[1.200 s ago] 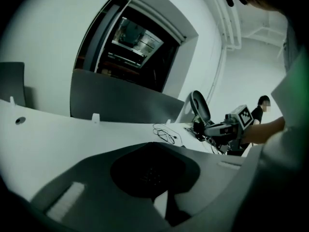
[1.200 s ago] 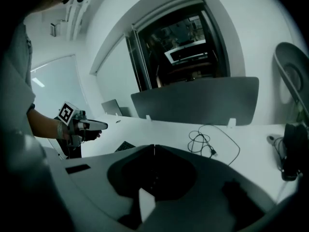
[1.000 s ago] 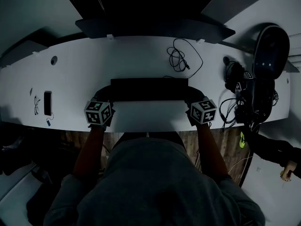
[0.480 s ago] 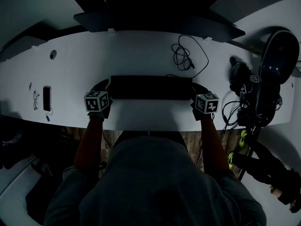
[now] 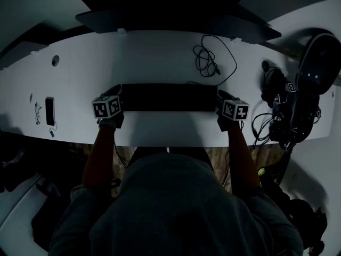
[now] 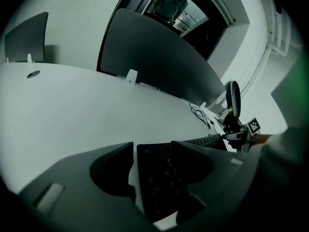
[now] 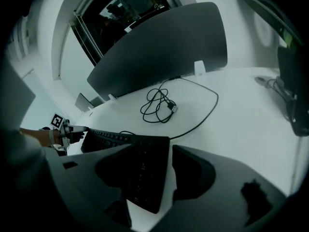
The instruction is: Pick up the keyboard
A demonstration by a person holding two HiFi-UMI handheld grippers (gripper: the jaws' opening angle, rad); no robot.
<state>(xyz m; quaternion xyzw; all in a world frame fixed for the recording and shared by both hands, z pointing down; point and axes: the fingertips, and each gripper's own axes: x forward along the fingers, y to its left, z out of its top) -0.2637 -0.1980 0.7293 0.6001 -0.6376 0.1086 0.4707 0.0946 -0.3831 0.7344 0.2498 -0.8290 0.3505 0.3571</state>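
Observation:
A black keyboard (image 5: 168, 97) lies flat on the white desk (image 5: 160, 63), straight ahead of me. My left gripper (image 5: 120, 97) straddles its left end and my right gripper (image 5: 219, 99) its right end. In the left gripper view the keyboard (image 6: 161, 178) sits between the opening jaws of the left gripper (image 6: 152, 146), with a strip of white desk showing beside one jaw. The right gripper view shows the keyboard (image 7: 140, 173) between the right gripper's (image 7: 152, 151) opening jaws, also with a gap. Neither pair presses on it.
A coiled black cable (image 5: 205, 63) lies behind the keyboard to the right. A phone (image 5: 49, 111) rests at the desk's left end. A tangle of cables and gear (image 5: 282, 111) and a chair (image 5: 314, 63) crowd the right end. Dark dividers (image 5: 176, 23) line the back edge.
Both grippers have come down at the keyboard's two ends, and the keyboard now rests on the desk. Their jaws have spread apart off its ends.

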